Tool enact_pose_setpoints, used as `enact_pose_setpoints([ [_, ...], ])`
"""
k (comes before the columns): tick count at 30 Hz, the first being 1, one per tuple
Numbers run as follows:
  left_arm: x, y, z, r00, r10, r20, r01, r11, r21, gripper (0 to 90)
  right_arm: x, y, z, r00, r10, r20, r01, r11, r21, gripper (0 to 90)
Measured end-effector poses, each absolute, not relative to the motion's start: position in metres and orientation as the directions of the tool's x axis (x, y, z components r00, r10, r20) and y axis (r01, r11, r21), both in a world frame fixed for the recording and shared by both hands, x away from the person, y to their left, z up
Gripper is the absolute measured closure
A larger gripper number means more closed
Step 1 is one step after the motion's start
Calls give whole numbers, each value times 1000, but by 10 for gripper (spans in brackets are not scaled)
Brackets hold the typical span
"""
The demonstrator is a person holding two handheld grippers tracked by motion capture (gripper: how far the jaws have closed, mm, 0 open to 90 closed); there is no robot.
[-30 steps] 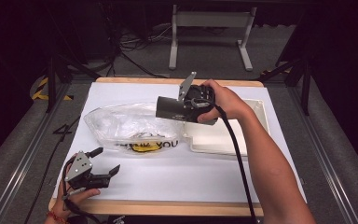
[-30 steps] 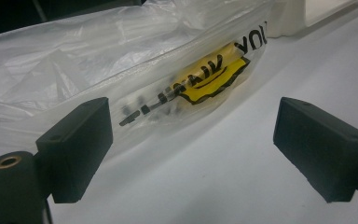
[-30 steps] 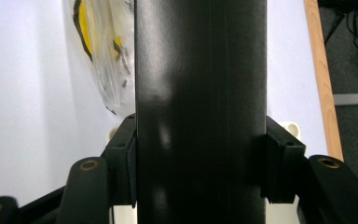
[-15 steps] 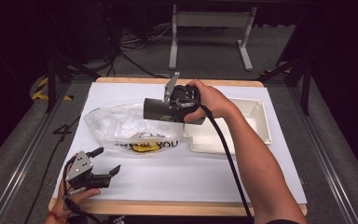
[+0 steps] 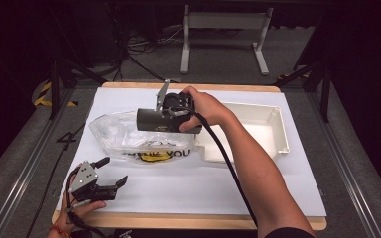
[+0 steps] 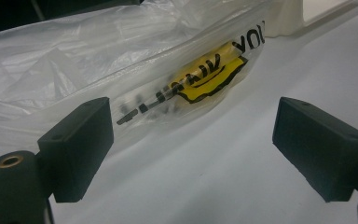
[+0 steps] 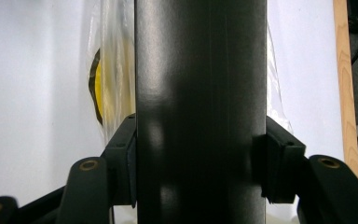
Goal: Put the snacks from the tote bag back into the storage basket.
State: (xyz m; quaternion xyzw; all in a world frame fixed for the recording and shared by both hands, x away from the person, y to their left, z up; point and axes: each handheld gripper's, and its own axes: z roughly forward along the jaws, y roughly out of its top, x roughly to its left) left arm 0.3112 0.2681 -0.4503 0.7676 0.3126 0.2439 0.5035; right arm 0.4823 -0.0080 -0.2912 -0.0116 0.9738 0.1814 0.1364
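The dark rectangular box [image 5: 155, 120] is the thing in hand: it hangs in the air above the middle of the table [image 5: 297, 198], over the back part of the clear plastic bag [image 5: 129, 136], pinched across its width by the right gripper [image 5: 171, 116]. In the right gripper view both pads press flat on the box's two long sides, with the bag and its yellow print [image 7: 98, 88] showing below it.

Going down in size, the table's white sheet carries the bag left of centre, lying flat and crumpled, its "THANK YOU" print [image 6: 205, 77] toward the near edge. Touching the bag's right end is a shallow white tray [image 5: 273, 134] at the right side of the table. The left gripper [image 5: 113, 172] rests near the near left corner, its jaws spread wide and holding nothing, aimed at the bag's near edge.

The step looks like putting the box into the bag, and the bag's mouth cannot be made out from these views; it lies collapsed. To do this well, the free gripper should first pinch one layer of film at the bag's opening and lift it, so that the mouth gapes. The box should then go in end-first, low and level, sliding along the lower film rather than pressing down on top. Keep the pinch firm: the box's sides look smooth, and it could slip.
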Motion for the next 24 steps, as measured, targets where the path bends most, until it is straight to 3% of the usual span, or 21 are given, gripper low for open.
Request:
enact_pose_setpoints([
  [24,301,275,-451,663,746,67,233,-291,928,130,495,34,-311,-968,2,-250,-89,932,352,424],
])
